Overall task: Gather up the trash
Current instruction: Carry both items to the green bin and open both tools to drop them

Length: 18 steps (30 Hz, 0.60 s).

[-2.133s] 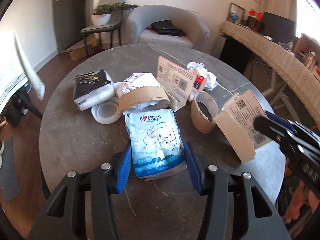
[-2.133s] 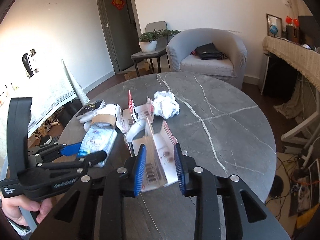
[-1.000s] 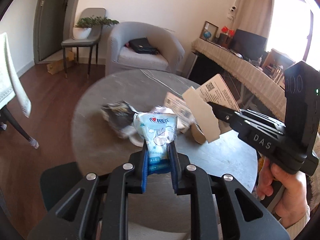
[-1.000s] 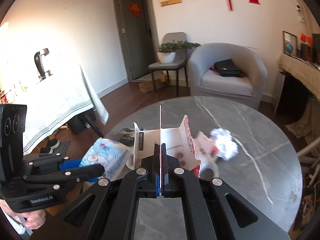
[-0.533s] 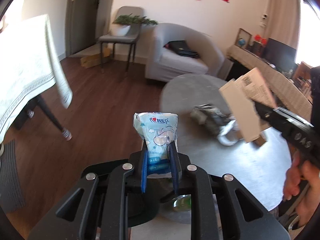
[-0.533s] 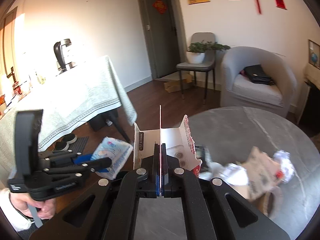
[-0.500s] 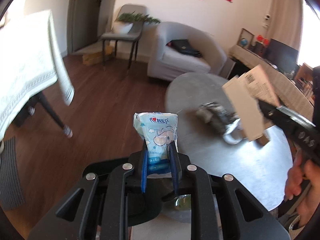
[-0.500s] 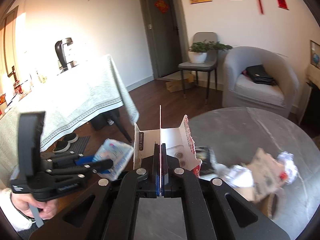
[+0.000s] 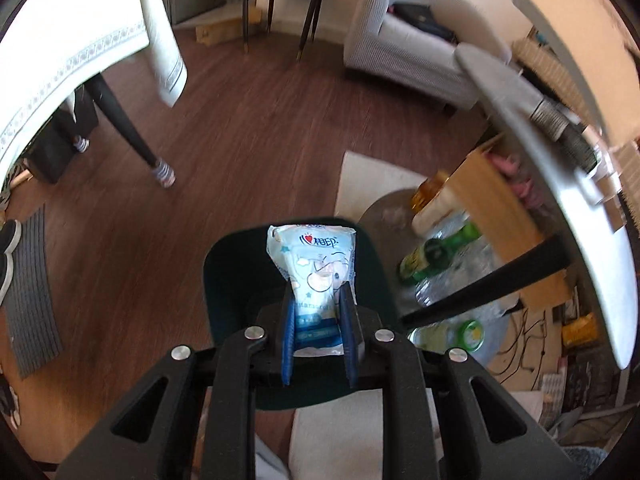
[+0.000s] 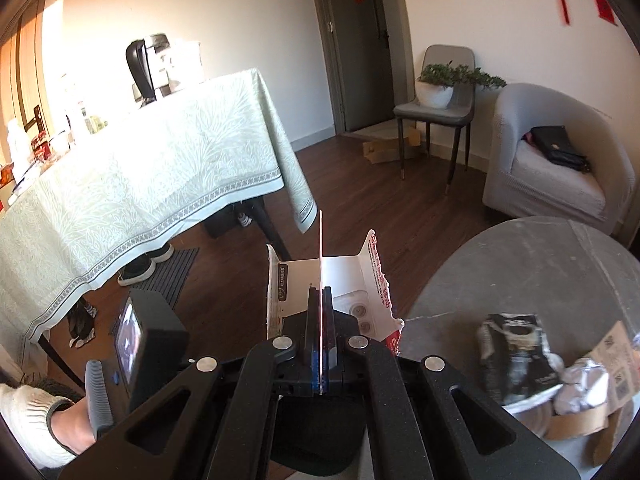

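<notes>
My left gripper [image 9: 318,300] is shut on a blue-and-white tissue pack [image 9: 314,256]. It points steeply down, and the pack hangs above a dark green rounded seat [image 9: 236,280]. My right gripper [image 10: 320,292] is shut on a flattened white carton [image 10: 340,276] with red print, held edge-on beside the round grey table [image 10: 540,272]. More trash lies at that table's right side: a black pack [image 10: 516,356], crumpled paper [image 10: 580,388] and torn cardboard [image 10: 612,356]. A hand in a white sleeve [image 10: 36,420] holds the left tool's body [image 10: 148,340] at the lower left.
Under the grey table [image 9: 520,120] stand a green bottle [image 9: 436,256], clear plastic bottles and a cardboard box [image 9: 492,200]. A table with a pale cloth [image 10: 140,184], a grey chair [image 10: 436,112], an armchair [image 10: 560,160], a floor mat [image 9: 32,288] and shoes surround the wooden floor.
Both grippers have swung left, away from the grey table. The left one has tilted down and sunk over the dark green seat. Each still holds its item.
</notes>
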Each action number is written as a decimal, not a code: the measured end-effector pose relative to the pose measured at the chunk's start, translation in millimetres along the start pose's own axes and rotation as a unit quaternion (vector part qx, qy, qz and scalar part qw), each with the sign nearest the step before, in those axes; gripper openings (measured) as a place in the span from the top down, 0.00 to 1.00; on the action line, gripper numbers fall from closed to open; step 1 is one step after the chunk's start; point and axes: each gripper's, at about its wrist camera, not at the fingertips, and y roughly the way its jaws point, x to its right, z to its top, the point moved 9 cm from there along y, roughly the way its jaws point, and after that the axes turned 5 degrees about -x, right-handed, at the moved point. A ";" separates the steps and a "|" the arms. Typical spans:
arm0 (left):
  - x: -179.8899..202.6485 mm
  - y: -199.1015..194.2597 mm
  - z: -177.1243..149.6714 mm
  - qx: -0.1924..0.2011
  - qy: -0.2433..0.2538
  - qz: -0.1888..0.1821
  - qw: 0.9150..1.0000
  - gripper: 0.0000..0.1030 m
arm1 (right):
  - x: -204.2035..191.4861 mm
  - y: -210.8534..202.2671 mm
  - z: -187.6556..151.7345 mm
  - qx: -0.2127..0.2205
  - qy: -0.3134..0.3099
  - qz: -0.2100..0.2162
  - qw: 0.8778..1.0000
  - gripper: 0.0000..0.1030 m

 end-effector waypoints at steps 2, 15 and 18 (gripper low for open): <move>-7.6 4.8 -3.9 -0.011 -0.004 -0.002 1.000 0.77 | -5.8 9.8 -2.5 -0.012 -0.002 0.000 1.000 0.99; -34.5 37.8 -27.6 -0.052 0.023 0.011 0.998 0.64 | -43.2 74.1 -15.8 -0.075 -0.022 -0.006 0.997 0.99; -46.9 30.0 -25.4 -0.040 0.021 0.018 0.999 0.60 | -48.9 92.0 -24.2 -0.097 -0.028 -0.008 0.995 0.99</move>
